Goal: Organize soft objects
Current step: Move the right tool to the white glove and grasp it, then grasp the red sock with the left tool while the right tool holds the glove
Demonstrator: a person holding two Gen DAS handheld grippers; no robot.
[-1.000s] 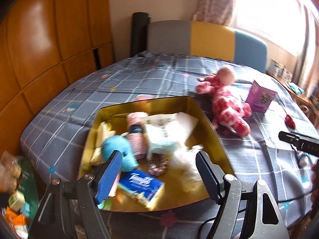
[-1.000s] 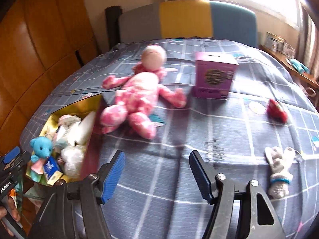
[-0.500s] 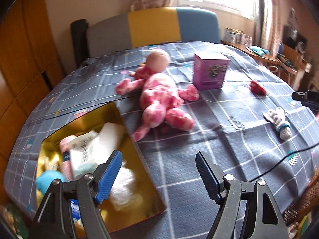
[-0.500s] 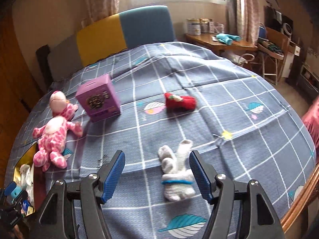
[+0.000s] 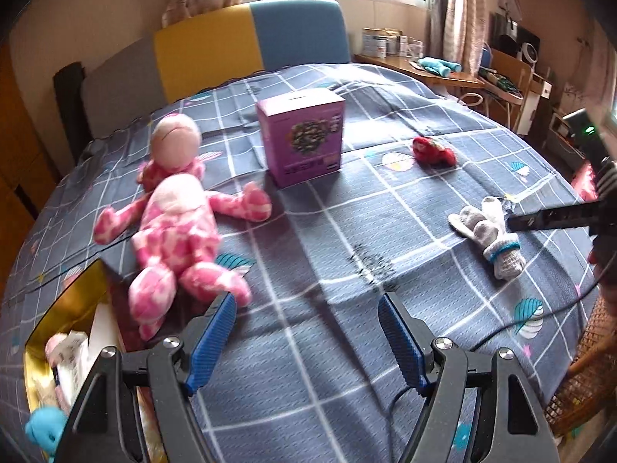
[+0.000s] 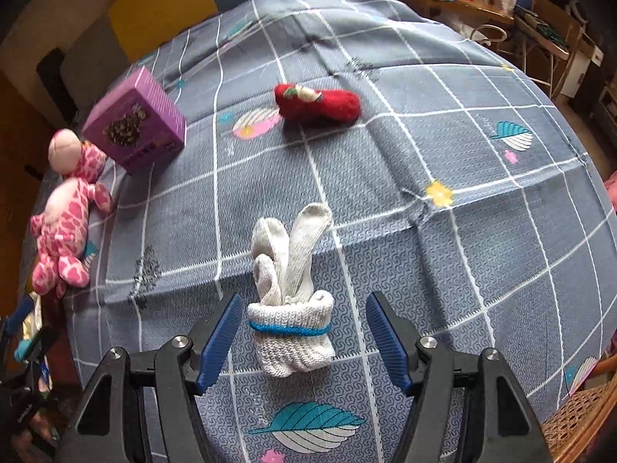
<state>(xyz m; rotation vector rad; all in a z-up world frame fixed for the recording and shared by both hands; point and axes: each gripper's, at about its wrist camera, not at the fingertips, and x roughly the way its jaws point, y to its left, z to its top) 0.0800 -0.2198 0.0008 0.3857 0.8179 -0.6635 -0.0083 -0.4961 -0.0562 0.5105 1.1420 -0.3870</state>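
A rolled grey-white glove bundle [image 6: 291, 308] with a blue band lies on the blue checked cloth, between the blue pads of my right gripper [image 6: 302, 337]; the jaws stand open and the pads do not touch it. The same bundle [image 5: 489, 233] shows at the right of the left wrist view. My left gripper [image 5: 306, 335] hangs open over bare cloth, just right of a pink spotted plush doll [image 5: 175, 231]. A red soft toy [image 6: 318, 102] lies farther back. A gold box [image 5: 58, 308] holding several soft things sits at the left edge.
A purple carton [image 5: 304, 137] stands upright behind the doll. A grey, yellow and blue chair back [image 5: 216, 46] rises beyond the table. A wicker chair [image 6: 578, 420] sits at the near right. A black cable [image 5: 540, 312] runs over the cloth's right edge.
Both grippers swung right across the table. The left one left the gold box and now hangs beside the pink doll. The right one came down around the glove bundle. Jaws stayed open.
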